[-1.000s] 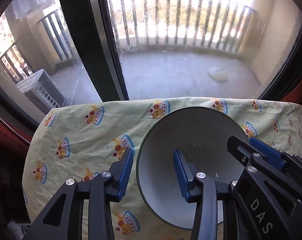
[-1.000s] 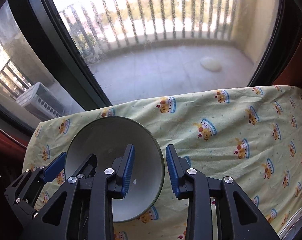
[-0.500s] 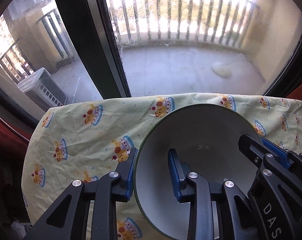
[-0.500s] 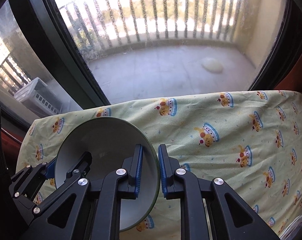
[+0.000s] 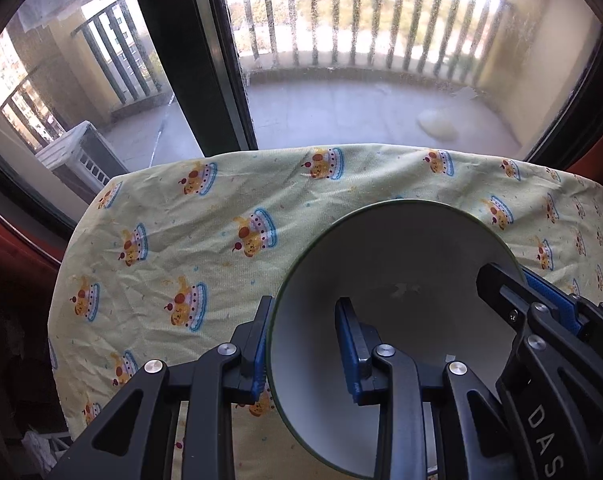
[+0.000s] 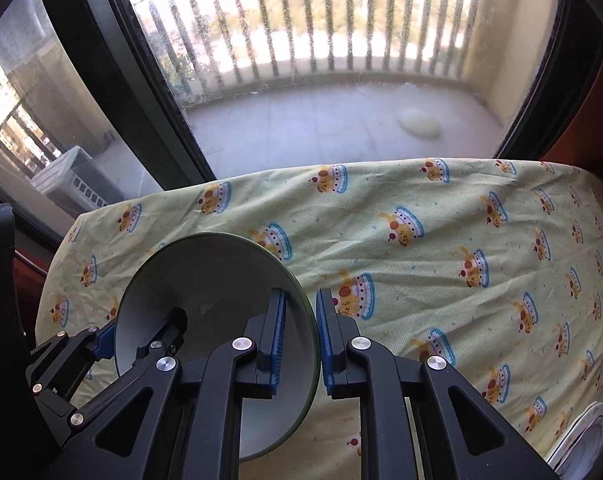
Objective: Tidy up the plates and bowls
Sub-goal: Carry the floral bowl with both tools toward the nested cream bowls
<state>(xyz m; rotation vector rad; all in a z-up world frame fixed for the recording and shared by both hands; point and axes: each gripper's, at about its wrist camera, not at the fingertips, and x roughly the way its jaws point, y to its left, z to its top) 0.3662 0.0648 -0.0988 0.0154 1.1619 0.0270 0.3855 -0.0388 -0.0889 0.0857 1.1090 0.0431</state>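
Note:
A white bowl [image 5: 397, 272] with a thin green rim is over the printed yellow tablecloth [image 5: 205, 248], held from two sides. My left gripper [image 5: 305, 340] is shut on the bowl's left wall, one pad outside and one inside. My right gripper [image 6: 301, 332] is shut on the opposite rim of the bowl [image 6: 213, 280]. The right gripper [image 5: 541, 312] also shows at the bowl's right edge in the left wrist view. The left gripper [image 6: 141, 328] shows at the bowl's left edge in the right wrist view. Whether the bowl touches the cloth, I cannot tell.
The cloth-covered table [image 6: 461, 280] ends at a large window with a dark frame [image 5: 189, 60] right behind it. The edge of a white plate [image 6: 581, 440] shows at the table's near right corner. Wide bare cloth lies to the right of the bowl.
Both grippers' jaws have closed from a wider gap onto opposite sides of the bowl's rim. Both views have shifted slightly over the table.

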